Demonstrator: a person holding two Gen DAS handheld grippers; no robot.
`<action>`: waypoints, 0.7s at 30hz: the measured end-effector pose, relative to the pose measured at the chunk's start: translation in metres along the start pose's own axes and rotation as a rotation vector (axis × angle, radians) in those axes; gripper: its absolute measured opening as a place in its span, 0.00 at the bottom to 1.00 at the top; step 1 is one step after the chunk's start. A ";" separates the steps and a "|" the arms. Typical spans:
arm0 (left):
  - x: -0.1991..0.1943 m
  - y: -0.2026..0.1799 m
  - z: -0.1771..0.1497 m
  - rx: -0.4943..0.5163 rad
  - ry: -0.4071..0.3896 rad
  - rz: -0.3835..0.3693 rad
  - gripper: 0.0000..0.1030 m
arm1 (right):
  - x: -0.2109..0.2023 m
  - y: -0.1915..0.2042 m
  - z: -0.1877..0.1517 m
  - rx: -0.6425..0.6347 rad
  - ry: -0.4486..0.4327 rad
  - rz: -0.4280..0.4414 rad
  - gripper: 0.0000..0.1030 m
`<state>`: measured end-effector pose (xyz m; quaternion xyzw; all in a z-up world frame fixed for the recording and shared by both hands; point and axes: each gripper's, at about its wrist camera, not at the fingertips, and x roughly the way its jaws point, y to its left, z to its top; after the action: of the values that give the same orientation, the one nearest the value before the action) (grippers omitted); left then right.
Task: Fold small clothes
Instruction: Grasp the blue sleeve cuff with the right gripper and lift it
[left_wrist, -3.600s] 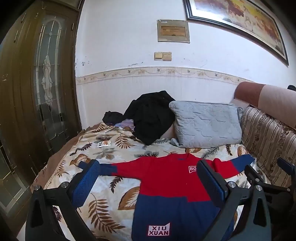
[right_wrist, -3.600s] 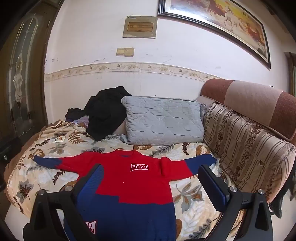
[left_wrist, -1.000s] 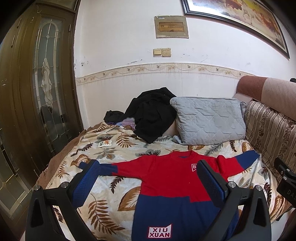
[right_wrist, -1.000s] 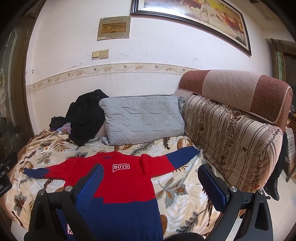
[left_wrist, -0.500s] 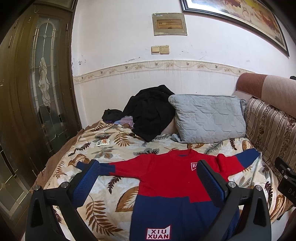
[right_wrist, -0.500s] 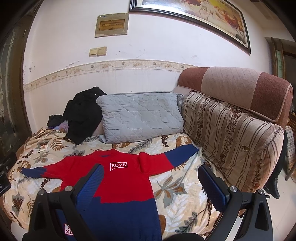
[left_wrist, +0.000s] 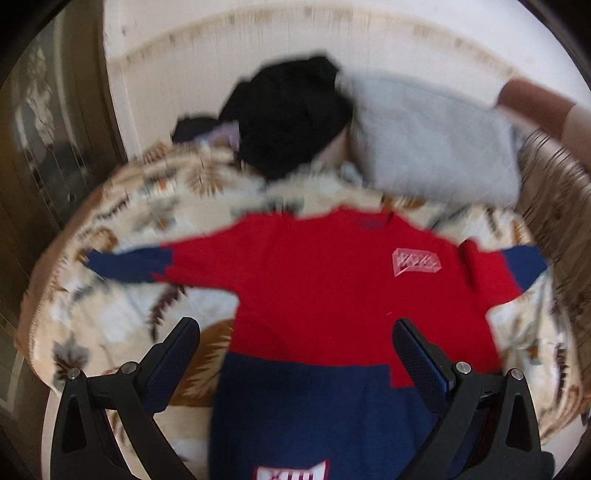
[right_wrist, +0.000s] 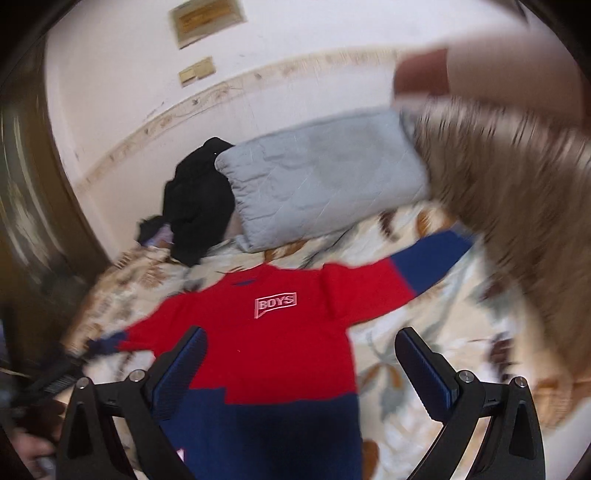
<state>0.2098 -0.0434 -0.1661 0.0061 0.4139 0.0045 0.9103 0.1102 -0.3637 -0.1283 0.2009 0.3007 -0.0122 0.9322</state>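
Note:
A small red and navy sweater (left_wrist: 325, 288) lies flat, front up, sleeves spread, on a leaf-print blanket (left_wrist: 122, 317). It also shows in the right wrist view (right_wrist: 273, 350), with a white "BOYS" patch (right_wrist: 276, 304) on the chest. My left gripper (left_wrist: 295, 332) is open and empty, above the sweater's lower body. My right gripper (right_wrist: 301, 347) is open and empty, above the sweater's right side. Both views are motion-blurred.
A grey quilted pillow (right_wrist: 317, 181) and a heap of black clothing (right_wrist: 199, 203) lie at the bed's far end by the wall. A striped sofa back (right_wrist: 517, 206) rises on the right. A dark wooden door (left_wrist: 48, 140) stands left.
Both grippers have tipped down and moved closer to the sweater, which now fills more of each view. The right view has also tilted. Jaws stay open.

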 end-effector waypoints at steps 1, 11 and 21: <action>0.018 -0.003 0.000 -0.001 0.013 0.007 1.00 | 0.018 -0.025 0.003 0.043 0.013 0.033 1.00; 0.098 -0.023 0.005 0.022 0.045 -0.029 1.00 | 0.155 -0.258 0.029 0.672 -0.017 0.110 0.85; 0.107 -0.030 0.021 0.024 -0.066 -0.014 1.00 | 0.233 -0.331 0.066 0.735 0.011 -0.021 0.72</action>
<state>0.2967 -0.0722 -0.2334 0.0143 0.3837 -0.0071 0.9233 0.2906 -0.6701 -0.3327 0.5193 0.2831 -0.1278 0.7961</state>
